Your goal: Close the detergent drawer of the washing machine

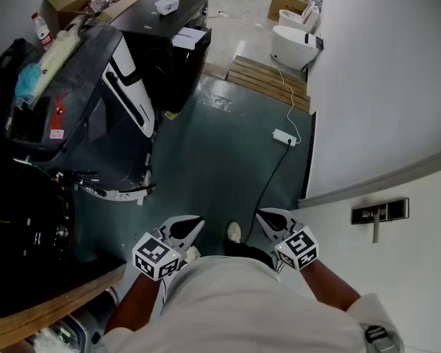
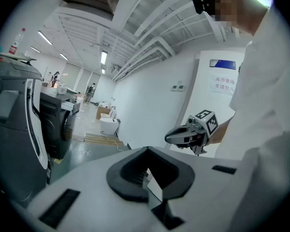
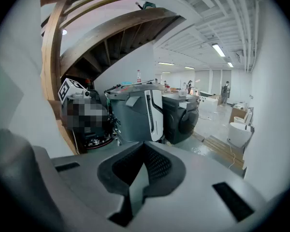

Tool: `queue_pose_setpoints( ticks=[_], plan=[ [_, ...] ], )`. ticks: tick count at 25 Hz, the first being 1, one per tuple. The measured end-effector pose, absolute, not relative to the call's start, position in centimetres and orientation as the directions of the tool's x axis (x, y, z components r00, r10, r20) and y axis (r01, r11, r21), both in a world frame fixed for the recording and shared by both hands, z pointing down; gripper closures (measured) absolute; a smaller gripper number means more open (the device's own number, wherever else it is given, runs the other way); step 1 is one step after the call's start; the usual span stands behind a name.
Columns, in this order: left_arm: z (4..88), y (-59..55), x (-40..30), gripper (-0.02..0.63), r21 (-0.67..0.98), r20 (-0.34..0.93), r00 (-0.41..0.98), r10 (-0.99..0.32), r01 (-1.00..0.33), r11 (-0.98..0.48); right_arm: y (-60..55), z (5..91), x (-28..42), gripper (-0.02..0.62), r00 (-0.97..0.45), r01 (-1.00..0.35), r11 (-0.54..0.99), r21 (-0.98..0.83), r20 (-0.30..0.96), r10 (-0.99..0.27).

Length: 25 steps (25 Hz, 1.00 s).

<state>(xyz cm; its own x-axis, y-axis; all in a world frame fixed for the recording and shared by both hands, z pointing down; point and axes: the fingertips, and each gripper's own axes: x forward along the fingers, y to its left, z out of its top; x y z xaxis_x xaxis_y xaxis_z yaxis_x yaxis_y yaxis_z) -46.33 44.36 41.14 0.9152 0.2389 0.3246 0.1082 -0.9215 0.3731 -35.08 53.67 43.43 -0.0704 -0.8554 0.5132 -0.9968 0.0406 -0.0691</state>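
A black front-loading washing machine point(image 1: 165, 46) stands at the far left, well away from me. A pale drawer point(image 1: 189, 37) juts out from its top front edge. Closer in, a grey machine point(image 1: 88, 116) leans beside it. Both grippers hang low, close to the person's body and over the green floor. The left gripper point(image 1: 198, 223) is shut and holds nothing. The right gripper point(image 1: 264, 215) is also shut and empty. In the left gripper view the black machine point(image 2: 58, 124) lies left of the jaws point(image 2: 147, 178), and the right gripper point(image 2: 170, 138) floats ahead. The right gripper view shows its jaws point(image 3: 142, 170) facing both machines point(image 3: 181, 117).
A white door with a metal handle point(image 1: 378, 213) stands at the right. A power strip point(image 1: 284, 137) and its cable lie on the floor, beyond it a wooden pallet point(image 1: 268, 79) and a white appliance point(image 1: 294, 46). Dark gear point(image 1: 26, 226) and a wooden board point(image 1: 51, 307) sit at the lower left.
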Motion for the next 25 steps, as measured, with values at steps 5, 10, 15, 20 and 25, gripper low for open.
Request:
queue_pose_setpoints(
  ticks=[5, 10, 15, 20, 25],
  plan=[
    [40.5, 44.8, -43.4, 0.611, 0.369, 0.320, 0.926, 0.202, 0.075, -0.926, 52.7, 42.1, -31.8, 0.592, -0.081, -0.996, 0.059, -0.062, 0.466, -0.881],
    [40.2, 45.7, -38.8, 0.611, 0.348, 0.338, 0.920, 0.199, 0.074, -0.934, 52.8, 42.0, -27.1, 0.592, -0.095, -0.994, 0.059, -0.093, 0.443, -0.892],
    [40.1, 46.8, -33.1, 0.611, 0.340, 0.343, 0.918, 0.199, 0.076, -0.937, 53.0, 42.3, -21.5, 0.591, -0.111, -0.988, 0.057, -0.145, 0.400, -0.910],
    [40.6, 47.6, -27.6, 0.611, 0.336, 0.352, 0.916, 0.193, 0.069, -0.939, 52.7, 42.9, -16.0, 0.571, -0.093, -0.988, 0.040, -0.147, 0.379, -0.921],
    [40.5, 47.4, -22.9, 0.611, 0.344, 0.353, 0.913, 0.203, 0.075, -0.936, 51.7, 43.2, -11.1, 0.541, -0.057, -0.989, 0.005, -0.145, 0.360, -0.931]
  ],
)
